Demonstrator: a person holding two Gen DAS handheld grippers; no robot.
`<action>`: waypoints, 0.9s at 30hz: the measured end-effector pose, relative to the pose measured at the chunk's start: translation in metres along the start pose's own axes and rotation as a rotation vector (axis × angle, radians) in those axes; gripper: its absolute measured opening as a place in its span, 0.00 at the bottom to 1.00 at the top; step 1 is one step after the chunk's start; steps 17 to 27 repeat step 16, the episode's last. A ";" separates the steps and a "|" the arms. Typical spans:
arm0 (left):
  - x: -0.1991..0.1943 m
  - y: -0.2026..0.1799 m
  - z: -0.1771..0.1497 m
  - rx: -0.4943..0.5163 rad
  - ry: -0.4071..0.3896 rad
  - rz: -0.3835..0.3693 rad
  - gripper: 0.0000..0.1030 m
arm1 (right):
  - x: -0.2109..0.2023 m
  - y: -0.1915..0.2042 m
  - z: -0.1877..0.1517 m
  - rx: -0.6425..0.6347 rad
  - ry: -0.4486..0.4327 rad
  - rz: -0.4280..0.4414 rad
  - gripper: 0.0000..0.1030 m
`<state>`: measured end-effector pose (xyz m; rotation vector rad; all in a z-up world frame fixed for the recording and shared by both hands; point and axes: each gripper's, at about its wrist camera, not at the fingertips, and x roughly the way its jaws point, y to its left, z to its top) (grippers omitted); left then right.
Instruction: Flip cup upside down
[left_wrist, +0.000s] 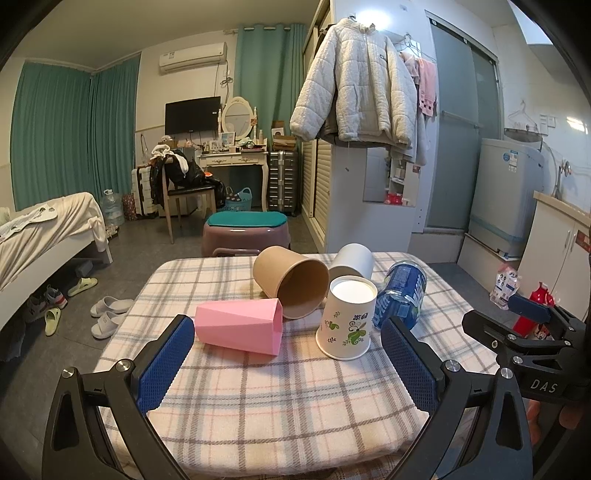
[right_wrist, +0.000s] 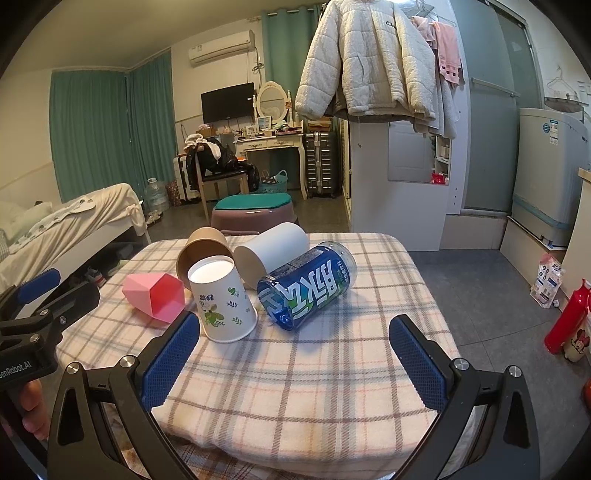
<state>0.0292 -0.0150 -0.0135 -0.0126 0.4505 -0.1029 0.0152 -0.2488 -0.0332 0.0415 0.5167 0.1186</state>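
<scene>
Paper cup w/ green floral print (left_wrist: 345, 321) stands mouth-down, base up, on the plaid cloth (left_wrist: 280, 398); looks already flipped, so the task may be done for this one, tho that's a judgement. Using it as the landmark: pink faceted cup (left_wrist: 240, 328) lies on its side just left of it, brown paper cup (left_wrist: 291, 286) on its side behind-left w/ its rim close to or touching it, white cup (left_wrist: 352, 260) on its side behind, blue clear can-shaped cup (right_wrist: 306, 286) on its side just right.

Left gripper (left_wrist: 288, 365) and right gripper (right_wrist: 295, 365) both hover in front of it over the near cloth, jaws spread wide, nothing held.

Risks, imo: cups are packed tight, so any reach for a neighbour could clip the floral cup and tip it; it's light paper. Brown and blue ones are round and lying down, so a nudge rolls them, poss. off the table edge. Cloth is loose, a dragging finger could bunch it and shift everything. Squeezing paper walls hard would crush them.
</scene>
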 end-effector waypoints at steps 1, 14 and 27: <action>0.000 0.000 0.000 0.000 0.001 -0.001 1.00 | 0.000 0.000 0.000 0.001 0.000 0.000 1.00; 0.000 0.000 -0.002 -0.002 -0.002 0.002 1.00 | 0.001 0.002 -0.003 -0.002 0.004 0.002 1.00; -0.001 -0.001 -0.002 0.001 -0.002 0.001 1.00 | 0.001 0.002 -0.002 -0.001 0.003 0.000 1.00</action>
